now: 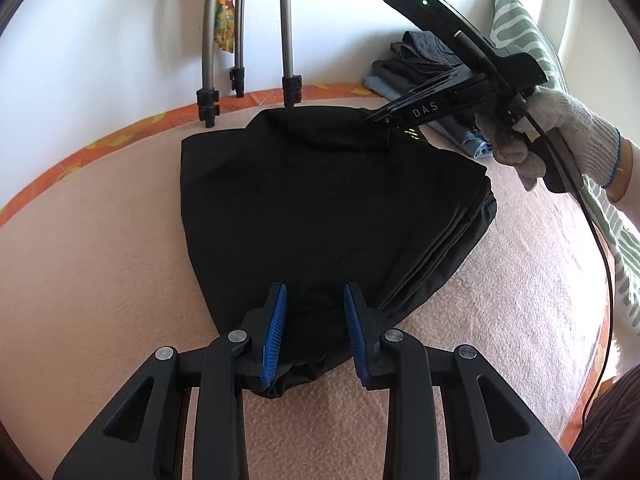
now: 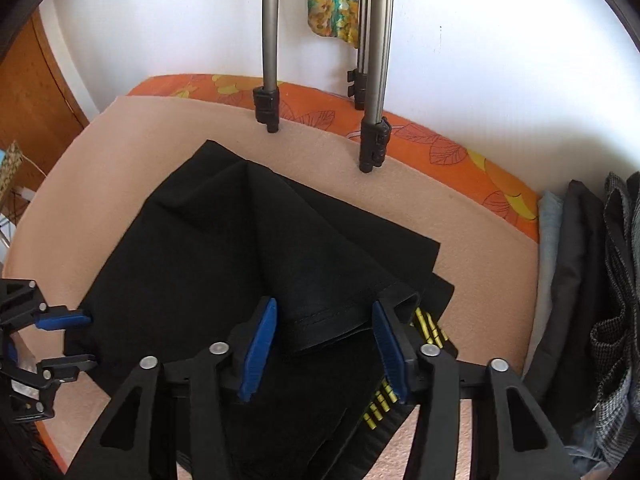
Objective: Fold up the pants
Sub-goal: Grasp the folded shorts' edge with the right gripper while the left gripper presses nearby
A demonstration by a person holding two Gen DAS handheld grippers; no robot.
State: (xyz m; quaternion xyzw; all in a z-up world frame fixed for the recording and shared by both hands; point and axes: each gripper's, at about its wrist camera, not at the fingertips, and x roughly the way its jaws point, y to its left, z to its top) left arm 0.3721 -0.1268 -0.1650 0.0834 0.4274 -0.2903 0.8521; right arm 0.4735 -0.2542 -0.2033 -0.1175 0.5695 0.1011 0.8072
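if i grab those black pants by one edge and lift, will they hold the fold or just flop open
Probably flop: the black pants lie soft and creased, with loose layered edges along one side. They look thin and light, so the left gripper could likely lift them easily. The fuzzy pink blanket may drag at the cloth, so pushing might bunch it rather than slide it.

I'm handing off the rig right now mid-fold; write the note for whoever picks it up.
Left gripper: open, fingers straddling the near end of the black pants, nothing clamped.
Right gripper: open, over the folded-over hem at the far side, not gripping.
Pants lie folded into a compact bundle on the pink blanket; a stack of folded clothes sits at the right.
Done: main folds.
Left: probably tidy the loose hem and move the bundle to the stack.
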